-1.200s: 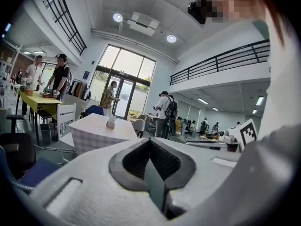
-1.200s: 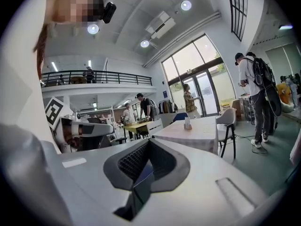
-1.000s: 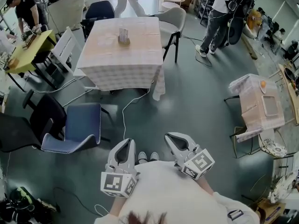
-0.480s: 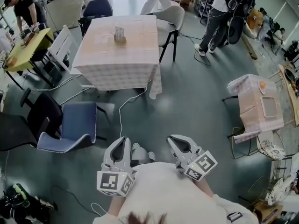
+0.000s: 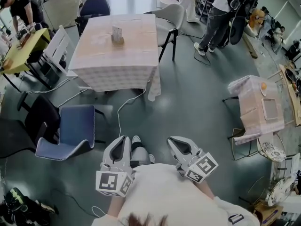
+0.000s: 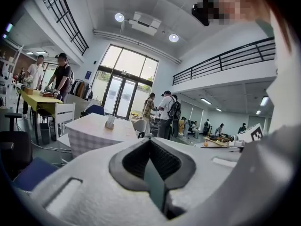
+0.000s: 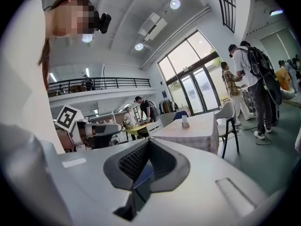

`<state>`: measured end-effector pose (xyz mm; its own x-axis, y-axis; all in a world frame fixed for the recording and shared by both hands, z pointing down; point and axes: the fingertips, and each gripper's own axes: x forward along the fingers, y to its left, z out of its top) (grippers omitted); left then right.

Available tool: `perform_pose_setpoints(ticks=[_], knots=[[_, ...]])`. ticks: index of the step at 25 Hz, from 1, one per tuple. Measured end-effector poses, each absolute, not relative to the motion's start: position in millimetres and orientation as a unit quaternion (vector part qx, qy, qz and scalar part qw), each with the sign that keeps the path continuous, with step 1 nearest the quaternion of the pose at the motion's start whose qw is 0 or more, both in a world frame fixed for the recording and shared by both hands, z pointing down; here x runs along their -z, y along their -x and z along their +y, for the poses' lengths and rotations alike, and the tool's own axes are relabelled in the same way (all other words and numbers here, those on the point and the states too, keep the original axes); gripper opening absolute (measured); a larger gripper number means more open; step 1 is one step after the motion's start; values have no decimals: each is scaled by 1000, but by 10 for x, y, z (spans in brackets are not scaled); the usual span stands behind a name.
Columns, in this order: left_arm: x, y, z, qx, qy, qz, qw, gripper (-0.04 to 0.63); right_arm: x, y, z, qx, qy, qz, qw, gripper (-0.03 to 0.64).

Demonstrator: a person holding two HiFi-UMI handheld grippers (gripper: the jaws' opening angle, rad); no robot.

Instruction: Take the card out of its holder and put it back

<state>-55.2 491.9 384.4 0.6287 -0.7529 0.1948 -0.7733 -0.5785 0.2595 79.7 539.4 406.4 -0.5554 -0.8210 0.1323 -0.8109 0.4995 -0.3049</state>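
Over the preceding second the wearer was walking across the grey-green floor toward the square table with the pale checked cloth (image 5: 117, 74). In the head view the table and the blue padded chair (image 5: 70, 128) shifted leftward, and one white shoe (image 5: 136, 142) stepped forward between the grippers.

The small clear upright card holder (image 5: 116, 33) stood on the table top, toward the far edge and about midway between the left and right edges. The card inside it was too small to tell apart from the holder.

The left gripper (image 5: 123, 141) and the right gripper (image 5: 176, 141) were carried close to the torso, well apart from the table. Both claws were pressed together with nothing between the pads.

Judgement: the approach was in progress. The card had not yet been taken out, and the holder was out of reach.
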Motion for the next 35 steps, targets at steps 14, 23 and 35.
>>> perform_pose_setpoints(ticks=[14,23,35], knots=[[-3666,686,3744,-35,-900,-412,137,0,-3972,-589,4262,164,489,857,11,-3],[-3711,1076,3267,-32,-891,-431,136,0,-3978,-245,3704,153,481,863,14,-3],[-3805,1187,3111,-41,-899,-414,139,0,-4045,-32,3532,166,484,859,14,-3]])
